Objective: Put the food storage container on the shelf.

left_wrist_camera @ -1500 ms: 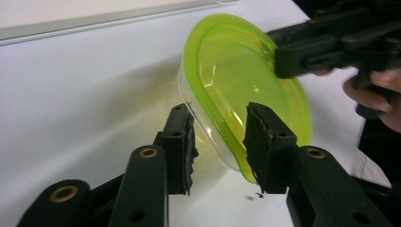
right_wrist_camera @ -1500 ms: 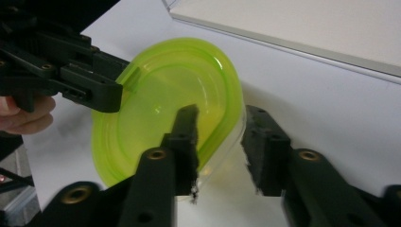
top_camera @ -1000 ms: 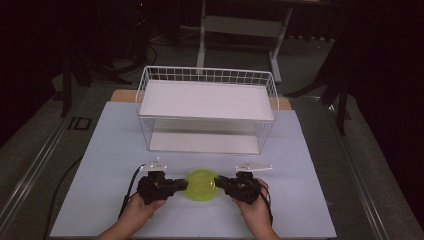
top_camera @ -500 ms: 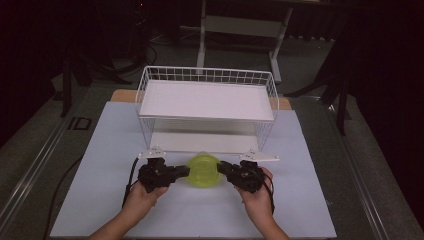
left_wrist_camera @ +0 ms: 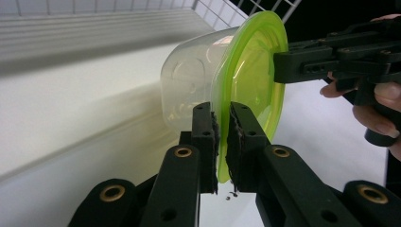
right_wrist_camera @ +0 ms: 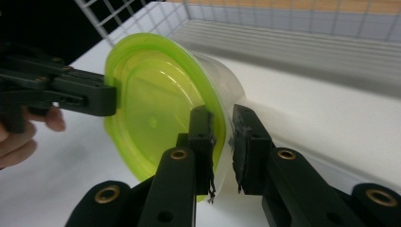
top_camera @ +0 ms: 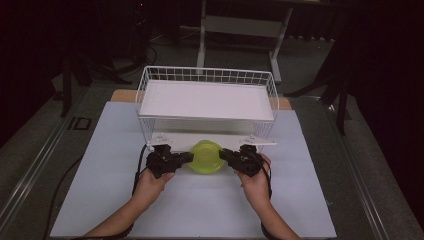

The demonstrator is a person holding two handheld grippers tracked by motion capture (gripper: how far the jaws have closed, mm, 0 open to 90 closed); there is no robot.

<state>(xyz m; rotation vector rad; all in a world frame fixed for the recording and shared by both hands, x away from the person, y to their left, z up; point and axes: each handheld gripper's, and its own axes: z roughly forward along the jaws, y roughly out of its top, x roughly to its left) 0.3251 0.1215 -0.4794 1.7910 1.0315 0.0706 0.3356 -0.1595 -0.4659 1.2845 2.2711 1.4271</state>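
A clear plastic tub (left_wrist_camera: 189,80) with a lime-green lid (left_wrist_camera: 255,71) is held tipped on its side, lid facing the person. My left gripper (left_wrist_camera: 222,137) is shut on the lid's rim on one side. On the opposite side my right gripper (right_wrist_camera: 222,137) is shut on the same rim (right_wrist_camera: 151,109). In the high view the tub (top_camera: 206,157) hangs between the left gripper (top_camera: 187,157) and the right gripper (top_camera: 225,156), just in front of the lower level of a white wire rack (top_camera: 207,75). The tub looks empty.
The rack has a white upper shelf (top_camera: 207,100) with a wire rim and an open lower level behind the tub. A white mat (top_camera: 200,210) covers the table. Dark floor and stand legs (top_camera: 202,30) lie beyond the table.
Both grippers have carried the tub away from the person, toward the front of the rack's lower level. The grip on the lid's rim is the same.
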